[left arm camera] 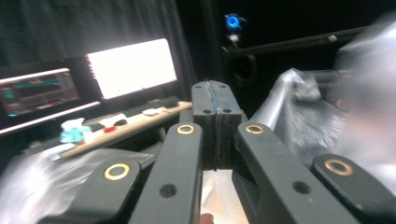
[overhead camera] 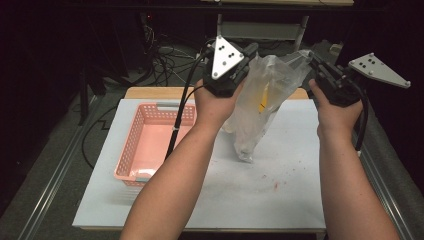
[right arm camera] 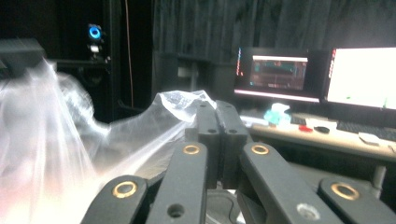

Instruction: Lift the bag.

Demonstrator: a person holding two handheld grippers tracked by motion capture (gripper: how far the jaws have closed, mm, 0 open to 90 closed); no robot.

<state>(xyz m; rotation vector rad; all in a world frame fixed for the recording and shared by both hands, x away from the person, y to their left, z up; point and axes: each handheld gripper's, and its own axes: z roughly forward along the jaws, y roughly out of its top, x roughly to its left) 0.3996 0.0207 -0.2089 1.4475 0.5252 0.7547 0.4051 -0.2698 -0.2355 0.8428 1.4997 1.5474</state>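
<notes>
I see the bag (overhead camera: 260, 107) hanging clear above the white mat (overhead camera: 280, 200), stretched between my two grippers, something yellow inside and its bottom corner low near the mat. My left gripper (overhead camera: 248, 54) has its jaws pressed together on the bag's upper edge; in the left gripper view a thin fold of film runs between them. My right gripper (overhead camera: 314, 59) pinches the opposite top corner, jaws closed on plastic. A pink basket (overhead camera: 131, 145) sits left of the bag, well apart.
</notes>
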